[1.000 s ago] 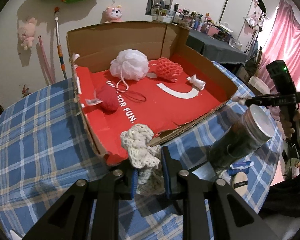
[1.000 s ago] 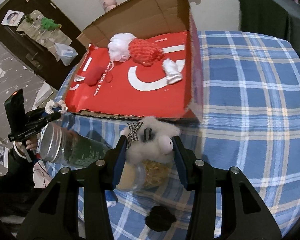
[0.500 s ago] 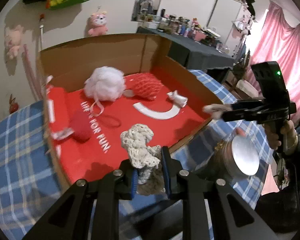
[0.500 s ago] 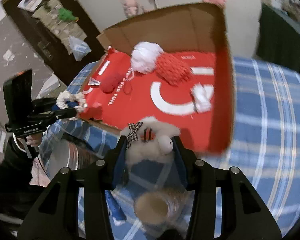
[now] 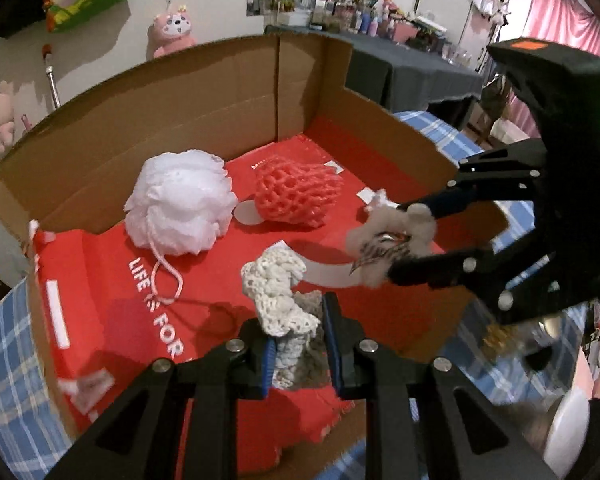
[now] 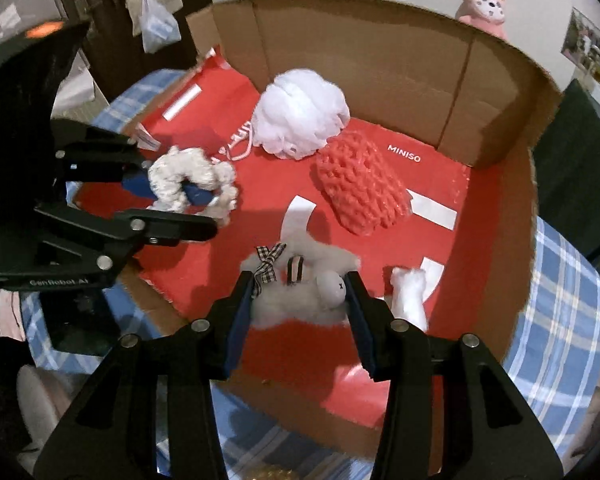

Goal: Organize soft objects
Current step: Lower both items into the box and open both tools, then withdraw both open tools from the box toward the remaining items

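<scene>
Two grippers each carry one soft thing above the open cardboard box (image 5: 204, 92). Between the pads of the left gripper (image 5: 298, 344) sits a cream crocheted piece (image 5: 278, 292), pinched low, so its upper part stands free above the fingertips; the jaws are almost closed on it. The right gripper (image 6: 298, 312) has its jaws partly apart and pressed on both sides of a small white plush toy (image 6: 300, 292) with a checked bow, which fills the gap between the pads.

Just beyond the right fingers, a small white soft item (image 6: 410, 294) lies on the red lining (image 6: 300, 352). Further ahead of both grippers rest a red mesh sponge (image 5: 298, 196) and a white bath pouf (image 5: 180, 206), near the back wall of the box.

I judge that all these things are very light and squash easily. The crochet will hang and sag, so a hold near its middle seems best. The plush is springy, and a grip across its body should be secure.
</scene>
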`<move>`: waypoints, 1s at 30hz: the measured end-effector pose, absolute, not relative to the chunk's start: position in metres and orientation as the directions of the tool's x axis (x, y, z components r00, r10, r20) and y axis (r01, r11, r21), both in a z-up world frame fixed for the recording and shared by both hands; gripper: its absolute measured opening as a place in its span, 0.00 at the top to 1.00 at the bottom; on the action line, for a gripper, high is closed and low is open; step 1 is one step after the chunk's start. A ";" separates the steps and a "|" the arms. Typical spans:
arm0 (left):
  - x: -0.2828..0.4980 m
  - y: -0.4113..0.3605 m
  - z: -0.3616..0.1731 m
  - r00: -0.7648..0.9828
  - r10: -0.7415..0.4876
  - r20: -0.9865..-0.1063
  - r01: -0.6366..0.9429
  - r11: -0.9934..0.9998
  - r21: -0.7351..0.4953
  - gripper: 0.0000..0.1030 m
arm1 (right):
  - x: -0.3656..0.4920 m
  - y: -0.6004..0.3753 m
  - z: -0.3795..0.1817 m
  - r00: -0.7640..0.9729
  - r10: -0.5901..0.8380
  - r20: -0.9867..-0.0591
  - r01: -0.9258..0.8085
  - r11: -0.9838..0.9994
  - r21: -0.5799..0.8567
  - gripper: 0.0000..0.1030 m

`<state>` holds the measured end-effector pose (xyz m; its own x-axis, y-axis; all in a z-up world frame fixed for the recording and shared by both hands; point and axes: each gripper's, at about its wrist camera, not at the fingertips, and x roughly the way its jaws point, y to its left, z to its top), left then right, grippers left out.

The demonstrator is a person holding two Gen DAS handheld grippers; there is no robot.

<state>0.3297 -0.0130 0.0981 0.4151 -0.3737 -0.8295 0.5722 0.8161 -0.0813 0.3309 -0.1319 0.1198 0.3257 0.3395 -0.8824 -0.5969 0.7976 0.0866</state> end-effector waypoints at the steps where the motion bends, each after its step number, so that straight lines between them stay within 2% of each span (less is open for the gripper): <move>1: 0.335 -0.016 0.096 0.412 -0.366 -0.834 0.570 0.818 -0.078 0.78 | 0.333 -0.129 0.117 0.318 0.332 -0.888 -0.602 0.795 0.082 0.58; 19: 0.370 -0.037 0.069 0.372 -0.287 -0.883 0.564 0.825 -0.030 0.71 | 0.366 -0.112 0.093 0.303 0.265 -0.915 -0.597 0.801 0.035 0.53; 24: 0.372 -0.036 0.067 0.381 -0.271 -0.884 0.561 0.828 -0.012 0.58 | 0.367 -0.108 0.088 0.313 0.245 -0.918 -0.605 0.796 0.006 0.51; 28: 0.373 -0.029 0.068 0.391 -0.261 -0.882 0.550 0.835 -0.003 0.53 | 0.366 -0.107 0.088 0.319 0.243 -0.916 -0.606 0.796 0.000 0.51; 30: 0.374 -0.025 0.068 0.391 -0.260 -0.883 0.543 0.840 -0.007 0.45 | 0.364 -0.107 0.090 0.329 0.243 -0.913 -0.606 0.796 -0.006 0.50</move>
